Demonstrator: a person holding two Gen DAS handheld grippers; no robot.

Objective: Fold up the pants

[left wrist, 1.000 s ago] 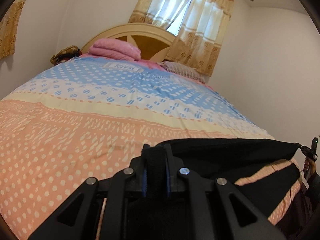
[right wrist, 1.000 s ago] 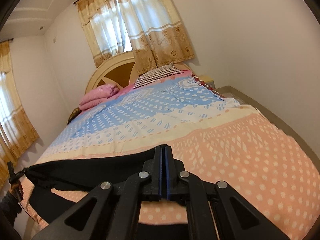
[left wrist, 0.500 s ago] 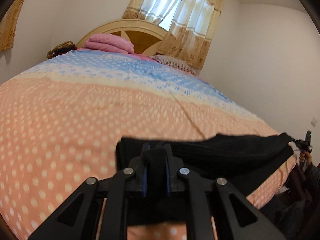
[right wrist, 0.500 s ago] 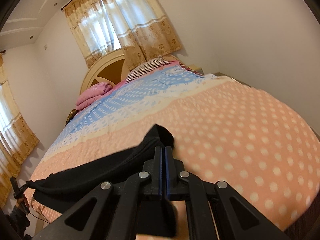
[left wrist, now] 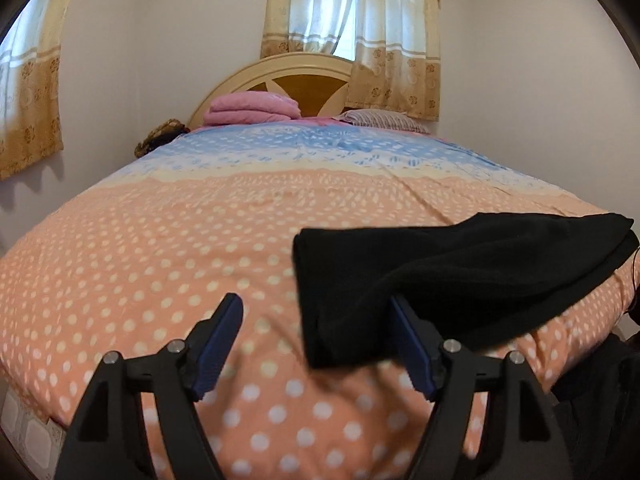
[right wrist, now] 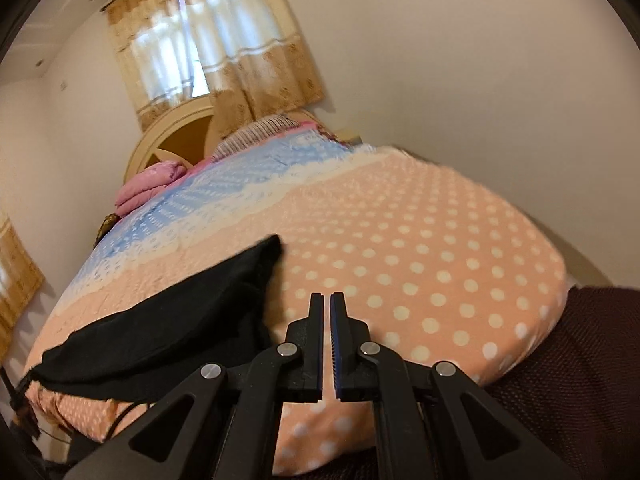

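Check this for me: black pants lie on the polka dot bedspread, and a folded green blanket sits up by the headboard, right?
Not quite: the folded blanket by the headboard is pink, not green, as the left wrist view shows. The black pants do lie on the polka dot bedspread.

My left gripper [left wrist: 316,334] angles downward, fingers [left wrist: 218,346] spreading wide; my right gripper [right wrist: 326,340] angles downward, fingers nearly together.

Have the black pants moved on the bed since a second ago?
Yes. The black pants have come down onto the peach dotted bedspread; a second ago they hung stretched between both grippers. The left gripper is opening, cloth draped on one finger.
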